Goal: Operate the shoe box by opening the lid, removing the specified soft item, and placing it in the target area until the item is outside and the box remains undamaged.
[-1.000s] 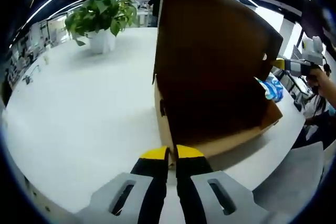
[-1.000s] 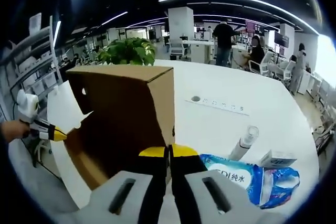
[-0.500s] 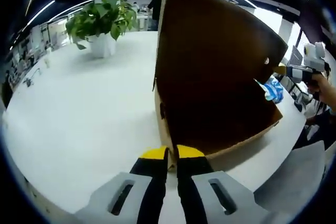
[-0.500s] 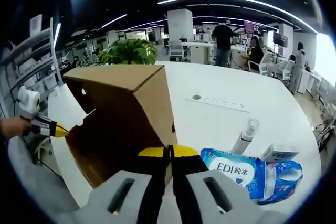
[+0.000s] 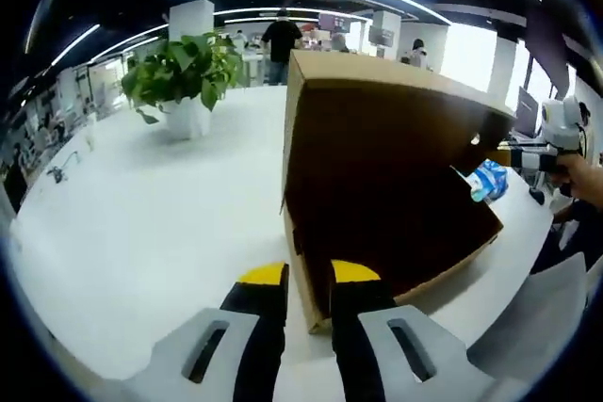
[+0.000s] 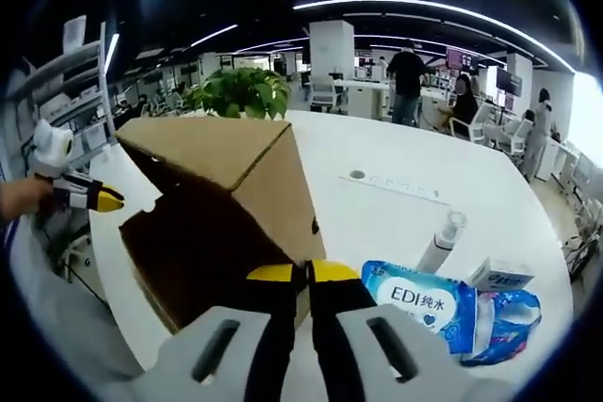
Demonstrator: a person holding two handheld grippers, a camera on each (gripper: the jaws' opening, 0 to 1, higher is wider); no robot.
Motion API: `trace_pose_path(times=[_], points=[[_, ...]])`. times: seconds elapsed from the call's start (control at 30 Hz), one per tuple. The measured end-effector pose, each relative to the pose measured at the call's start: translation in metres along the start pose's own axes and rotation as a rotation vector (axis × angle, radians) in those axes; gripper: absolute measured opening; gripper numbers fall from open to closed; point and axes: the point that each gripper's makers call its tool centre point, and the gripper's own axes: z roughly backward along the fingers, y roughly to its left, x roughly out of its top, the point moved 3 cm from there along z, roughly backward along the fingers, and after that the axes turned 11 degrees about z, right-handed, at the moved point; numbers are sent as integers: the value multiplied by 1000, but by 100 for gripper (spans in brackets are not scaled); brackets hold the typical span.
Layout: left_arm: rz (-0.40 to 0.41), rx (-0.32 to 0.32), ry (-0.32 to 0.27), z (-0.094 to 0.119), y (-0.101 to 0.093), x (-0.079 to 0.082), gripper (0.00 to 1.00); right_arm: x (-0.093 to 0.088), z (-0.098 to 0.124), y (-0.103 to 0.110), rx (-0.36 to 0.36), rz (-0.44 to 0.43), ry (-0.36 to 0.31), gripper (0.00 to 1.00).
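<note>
Left gripper [image 5: 308, 275] jaws parted astride the shoe box [image 5: 377, 185] corner edge, right gripper [image 6: 301, 273] pinched tight on the opposite corner, tissue pack [image 6: 424, 305] just beside on the white table [image 6: 415, 204].

In the right gripper view, the soft blue-and-white plastic pack of tissues [image 6: 435, 299] lying on the white table [image 6: 415, 214], right of the brown cardboard shoe box [image 6: 221, 214], carries "EDI" in dark blue capitals, followed by two Chinese characters, 纯水 (smaller print under them is too fine to read). The small white carton [image 6: 497, 276] beyond the pack bears markings too blurred to read.
</note>
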Motion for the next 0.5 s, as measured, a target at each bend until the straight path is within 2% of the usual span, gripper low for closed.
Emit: trace_pose_path(times=[0.27, 0.5], points=[[-40, -14, -49, 8, -4, 14, 18, -8, 7, 11, 30, 32, -11, 6], [-79, -22, -43, 10, -7, 9, 19, -16, 13, 20, 64, 58, -14, 10]])
